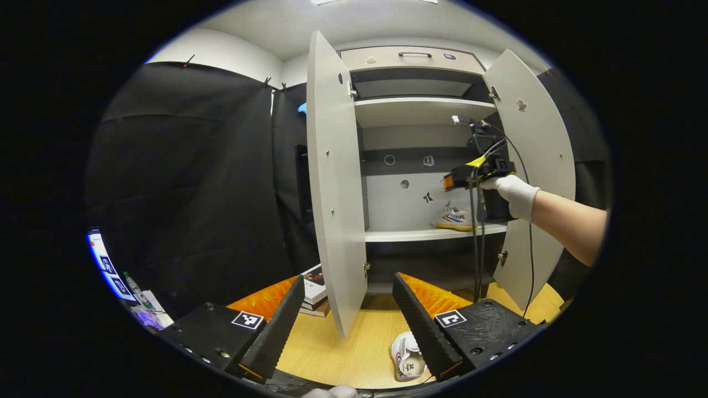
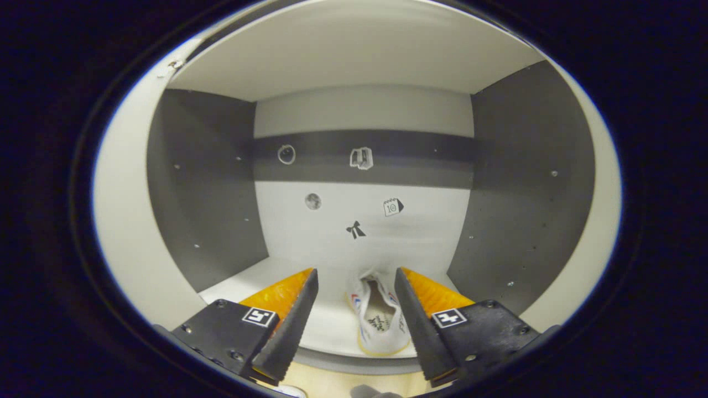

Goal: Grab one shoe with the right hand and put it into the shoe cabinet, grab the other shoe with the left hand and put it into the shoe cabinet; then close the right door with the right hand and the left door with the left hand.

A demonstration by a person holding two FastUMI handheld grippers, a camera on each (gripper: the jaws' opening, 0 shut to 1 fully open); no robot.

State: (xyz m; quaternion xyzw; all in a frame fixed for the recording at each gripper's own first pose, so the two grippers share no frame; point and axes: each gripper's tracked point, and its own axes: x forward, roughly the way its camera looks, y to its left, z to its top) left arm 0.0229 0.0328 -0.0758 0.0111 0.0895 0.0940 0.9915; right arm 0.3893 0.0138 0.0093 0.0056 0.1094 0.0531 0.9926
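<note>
The shoe cabinet (image 1: 387, 235) stands with both doors swung wide. A white shoe (image 1: 453, 219) rests on its lower shelf, and a gloved hand holds my right gripper (image 1: 451, 181) just above it. In the right gripper view that shoe (image 2: 379, 318) lies heel towards me on the shelf (image 2: 326, 326), below my right gripper (image 2: 355, 273), which is open and apart from it. The second white shoe (image 1: 406, 356) lies on the wooden table (image 1: 343, 342), beside the right finger of my left gripper (image 1: 348, 287), which is open and holds nothing.
The left door (image 1: 334, 182) juts out towards me between my fingers; the right door (image 1: 536, 155) hangs behind the arm. Cables (image 1: 475, 243) drop from the right gripper. Books (image 1: 314, 287) lie by the left door. A drawer (image 1: 412, 55) tops the cabinet.
</note>
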